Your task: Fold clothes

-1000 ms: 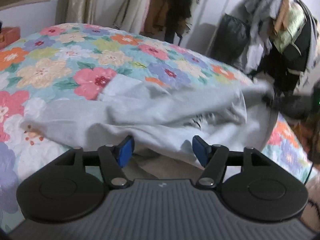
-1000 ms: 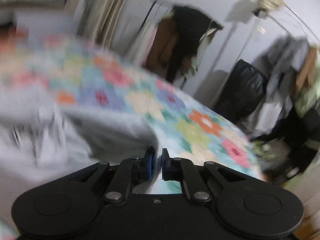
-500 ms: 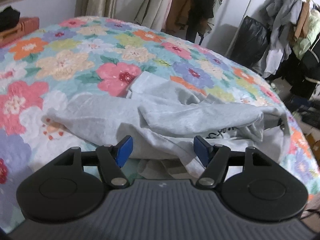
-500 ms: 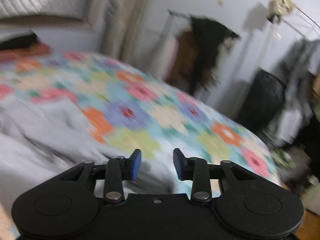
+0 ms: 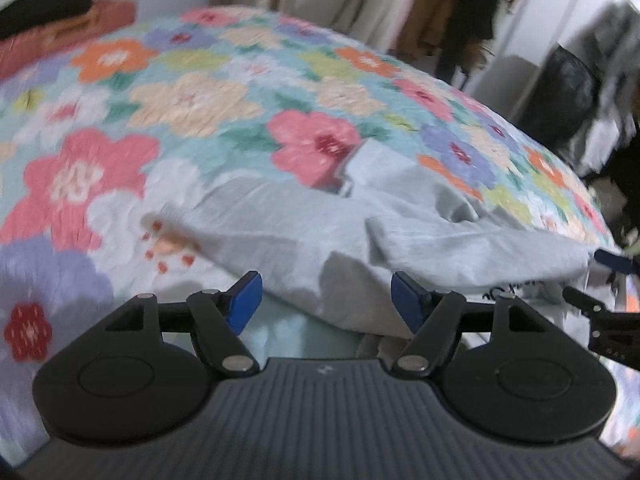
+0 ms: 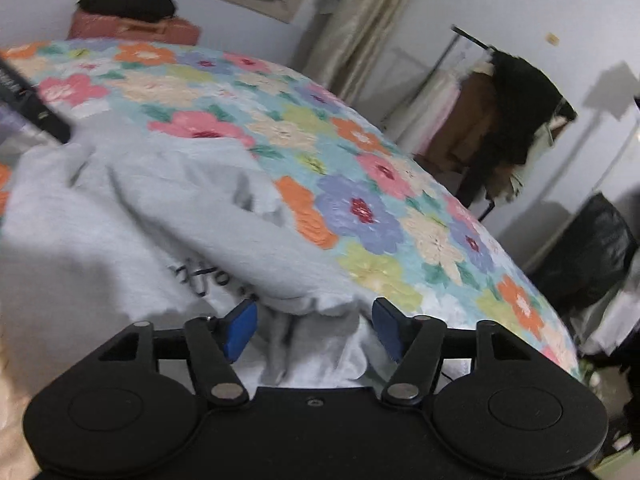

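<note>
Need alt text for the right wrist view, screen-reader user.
Open right tongs with blue pads hover over a crumpled light grey shirt lying on a floral bedspread. Dark lettering shows on the shirt. A clothes rack stands against the wall behind the bed.

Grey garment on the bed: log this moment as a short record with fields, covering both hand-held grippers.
garment: grey garment, crumpled with a fold lying across it, dark print partly showing
surface: floral bedspread
left hand-held gripper: open, at the garment's near edge, holding nothing
right hand-held gripper: open, bunched fabric between its fingers, not clamped
fold state: not yet neat
background: hanging clothes on a rack
</note>
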